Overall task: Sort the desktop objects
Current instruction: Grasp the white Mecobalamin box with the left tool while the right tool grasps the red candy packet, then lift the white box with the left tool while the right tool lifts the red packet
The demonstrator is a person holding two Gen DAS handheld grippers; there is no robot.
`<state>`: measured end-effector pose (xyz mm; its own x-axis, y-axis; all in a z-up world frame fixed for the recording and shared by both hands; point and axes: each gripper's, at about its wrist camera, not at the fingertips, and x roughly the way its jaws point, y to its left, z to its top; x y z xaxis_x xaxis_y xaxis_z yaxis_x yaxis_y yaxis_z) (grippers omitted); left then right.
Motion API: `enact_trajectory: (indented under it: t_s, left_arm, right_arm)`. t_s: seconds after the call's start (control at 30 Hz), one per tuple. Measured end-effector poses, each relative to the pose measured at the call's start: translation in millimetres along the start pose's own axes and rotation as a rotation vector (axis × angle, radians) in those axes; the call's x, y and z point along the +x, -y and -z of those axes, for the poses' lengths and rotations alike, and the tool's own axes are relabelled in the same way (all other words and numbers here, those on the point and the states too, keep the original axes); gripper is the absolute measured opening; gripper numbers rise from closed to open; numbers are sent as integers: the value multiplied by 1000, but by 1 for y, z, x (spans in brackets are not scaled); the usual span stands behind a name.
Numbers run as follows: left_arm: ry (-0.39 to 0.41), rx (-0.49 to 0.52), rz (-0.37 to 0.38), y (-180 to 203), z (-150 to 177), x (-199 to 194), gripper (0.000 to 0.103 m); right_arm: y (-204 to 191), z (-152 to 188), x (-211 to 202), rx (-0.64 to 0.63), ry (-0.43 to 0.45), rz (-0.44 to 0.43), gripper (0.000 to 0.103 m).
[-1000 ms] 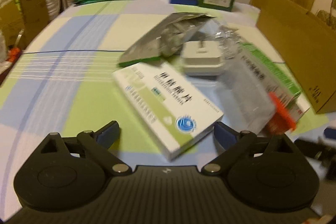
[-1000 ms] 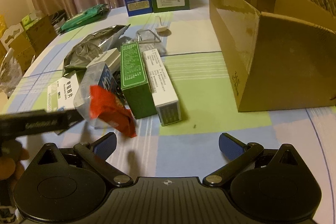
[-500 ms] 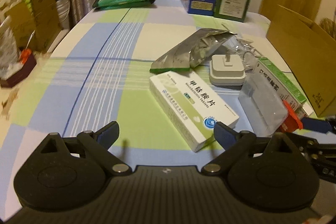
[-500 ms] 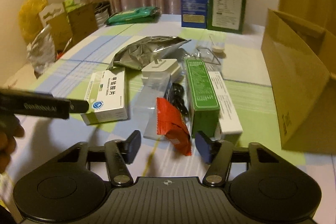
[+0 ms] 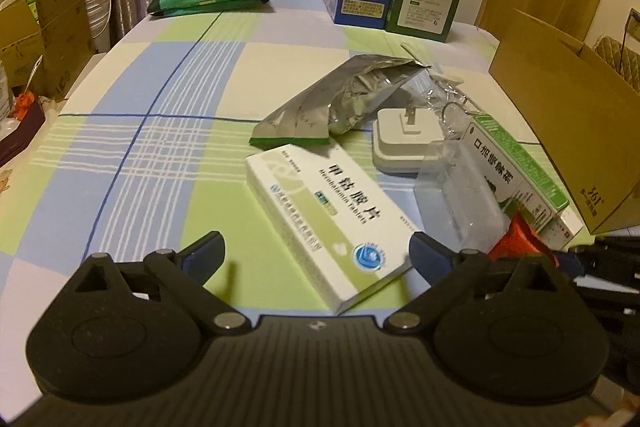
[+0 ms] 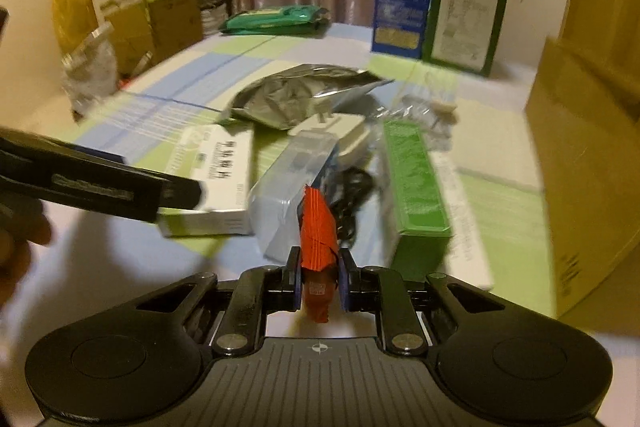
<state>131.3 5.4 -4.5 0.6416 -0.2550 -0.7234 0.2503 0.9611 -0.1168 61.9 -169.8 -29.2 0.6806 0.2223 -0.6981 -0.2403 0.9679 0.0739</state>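
My right gripper (image 6: 319,269) is clamped on the orange-red sachet (image 6: 317,231), jaws just closed in on it, and the packet stands up on edge between the pads. Just ahead of that grip lies a clear plastic case (image 6: 288,195), with a black cable (image 6: 352,195) beside it, though the view is smeared and I can't say whether they touch. Right of the sachet runs the green box (image 6: 414,179), and beyond that the cardboard box (image 6: 580,163). My left gripper (image 5: 318,255) hangs with its fingers wide apart, nothing between them, the white medicine box (image 5: 332,223) lying on the checked tablecloth (image 5: 140,131) just ahead of it. Further ahead of the left tool sit a silver foil pouch (image 5: 344,103) and a white charger (image 5: 406,139).
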Motion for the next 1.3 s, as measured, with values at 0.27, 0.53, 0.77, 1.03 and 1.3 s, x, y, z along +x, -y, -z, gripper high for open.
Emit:
enact_trajectory:
  t_s: [0.27,0.53,0.77,1.03,1.3]
  left_arm:
    - [-8,7,1,19,-12,28,98]
    - [-69,55,-29,22,-5,32,82]
    - [-123,139,-30,19,25,-13,67]
    - [-100,162,-4,21,55,-37,74]
    - [-57,144,4,19,49,-31,83]
  right_arm:
    - [15,-2,-4,72,9,36,14]
    - [17,-1,-8,78,5,36,14]
    - [24,3,-32,180,-37,-74,14]
    - [30,18,-42,196,-97,-55,25]
    - [9,24,-37,-19,-49,111,66]
